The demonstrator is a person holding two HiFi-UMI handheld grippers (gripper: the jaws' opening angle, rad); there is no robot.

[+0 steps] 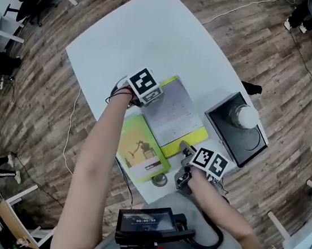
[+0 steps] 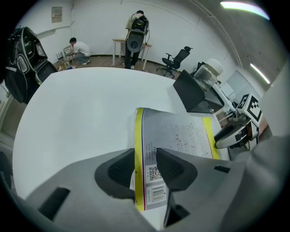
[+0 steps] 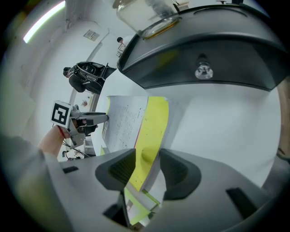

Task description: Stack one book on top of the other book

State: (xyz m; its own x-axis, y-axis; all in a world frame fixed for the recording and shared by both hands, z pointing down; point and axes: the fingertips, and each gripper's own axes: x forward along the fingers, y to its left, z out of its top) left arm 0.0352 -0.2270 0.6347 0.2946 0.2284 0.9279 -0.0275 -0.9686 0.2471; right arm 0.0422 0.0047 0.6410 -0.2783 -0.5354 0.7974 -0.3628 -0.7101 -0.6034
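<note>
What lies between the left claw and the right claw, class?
The grey-and-yellow book spans the whole gap, left claw and right claw clamping opposite ends; the head view shows it.

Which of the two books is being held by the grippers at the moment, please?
The grey book with yellow edges: the left gripper and right gripper clamp opposite ends; the green book lies ungripped.

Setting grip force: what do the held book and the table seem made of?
Book: likely paper with a thin card cover, smooth, faint sheen; printed text covers it. Table: matt white top, probably laminate; even, no grain.
</note>
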